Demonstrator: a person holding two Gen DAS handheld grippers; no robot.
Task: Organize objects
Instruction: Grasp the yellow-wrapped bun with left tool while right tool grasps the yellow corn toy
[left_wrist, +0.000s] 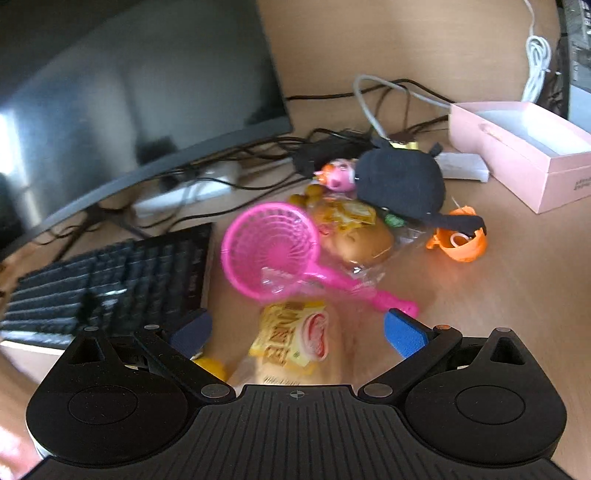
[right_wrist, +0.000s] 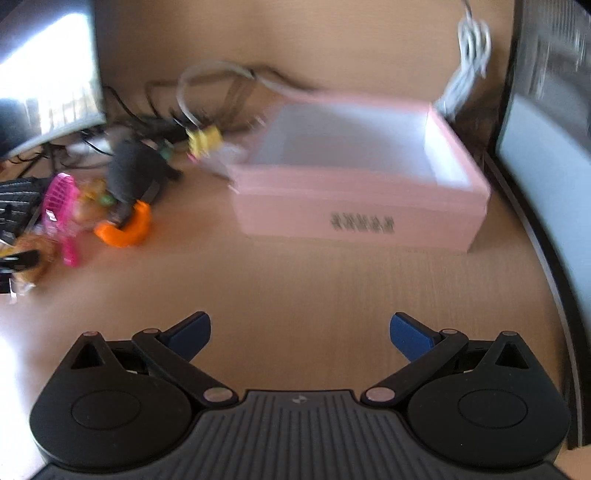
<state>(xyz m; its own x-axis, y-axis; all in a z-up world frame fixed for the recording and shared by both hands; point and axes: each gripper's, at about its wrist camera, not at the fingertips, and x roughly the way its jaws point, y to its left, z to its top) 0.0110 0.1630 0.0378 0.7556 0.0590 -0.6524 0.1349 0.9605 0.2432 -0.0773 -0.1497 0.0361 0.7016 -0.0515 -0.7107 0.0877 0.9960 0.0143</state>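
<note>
Here the left gripper (left_wrist: 297, 334) is hovering with its jaws spread wide over a wrapped bread packet (left_wrist: 295, 347) with a yellow label, which is lying on the wooden desk (left_wrist: 498, 295) between the blue fingertips (left_wrist: 402, 332) without being pinched. Just beyond it a pink toy strainer (left_wrist: 271, 249) is resting against a second wrapped bun (left_wrist: 364, 238), with a black plush toy (left_wrist: 400, 181) and a small pink figure (left_wrist: 338, 173) sitting behind and an orange toy pot (left_wrist: 460, 240) lying to the right. A keyboard (left_wrist: 110, 280) and a monitor (left_wrist: 140, 103) are standing to the left, with cables tangling behind the pile. The right gripper (right_wrist: 299, 334) is hanging above bare desk, jaws likewise spread and holding nothing. Ahead of it the open pink box (right_wrist: 354, 206) is sitting well apart from the toy pile, its white interior showing no contents through the blur.
</note>
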